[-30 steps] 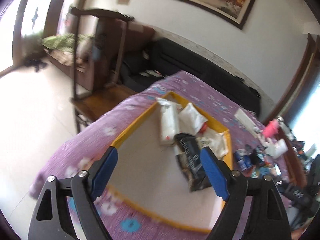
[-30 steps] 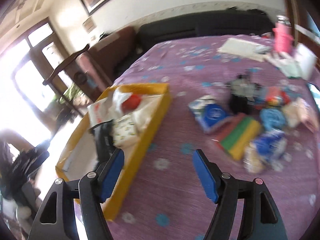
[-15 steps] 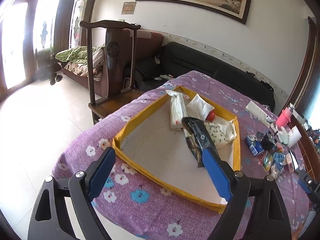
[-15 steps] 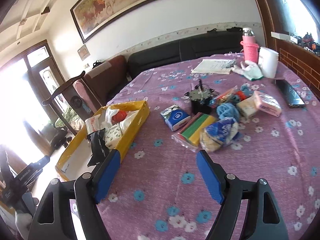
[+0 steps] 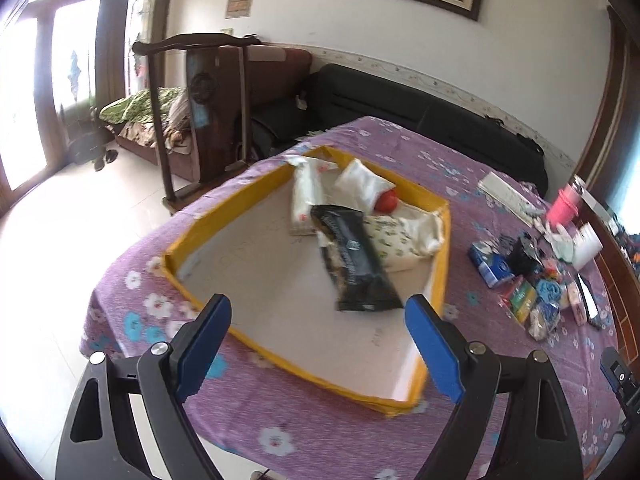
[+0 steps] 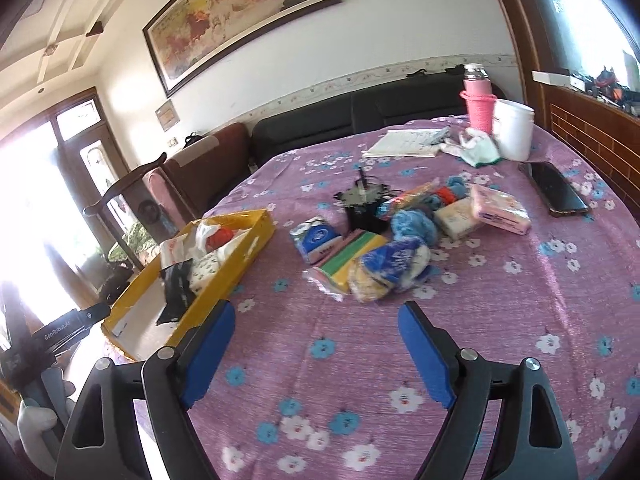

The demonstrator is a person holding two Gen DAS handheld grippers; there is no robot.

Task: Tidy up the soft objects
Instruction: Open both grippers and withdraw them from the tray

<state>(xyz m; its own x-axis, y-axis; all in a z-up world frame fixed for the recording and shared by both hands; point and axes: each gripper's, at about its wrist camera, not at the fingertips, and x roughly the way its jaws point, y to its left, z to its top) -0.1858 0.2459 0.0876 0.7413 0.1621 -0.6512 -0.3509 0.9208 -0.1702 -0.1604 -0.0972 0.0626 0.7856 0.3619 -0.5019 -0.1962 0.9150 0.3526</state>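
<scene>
A yellow-walled tray [image 5: 224,210] on the purple flowered tablecloth holds a black packet [image 5: 354,262], white soft packs [image 5: 306,194], a flowered cloth bundle [image 5: 404,236] and a red ball [image 5: 387,201]. My left gripper [image 5: 318,344] is open and empty, above the tray's near edge. My right gripper [image 6: 316,344] is open and empty, over bare cloth in front of a pile of soft items: a blue tissue pack [image 6: 316,240], a striped sponge pack [image 6: 348,258], a blue-white bag [image 6: 392,266], blue yarn [image 6: 412,226] and a pink pack [image 6: 500,214]. The tray also shows in the right wrist view [image 6: 236,268].
A black phone [image 6: 554,188], white cup [image 6: 514,130], pink bottle [image 6: 478,100], papers [image 6: 404,142] and a black pot [image 6: 362,208] stand on the table's far side. A wooden chair [image 5: 208,112] and a black sofa [image 5: 420,120] are beyond the table.
Both grippers have drawn back from the table, so more of it shows. The left view has swung slightly right over the tray. Both stay open and empty.
</scene>
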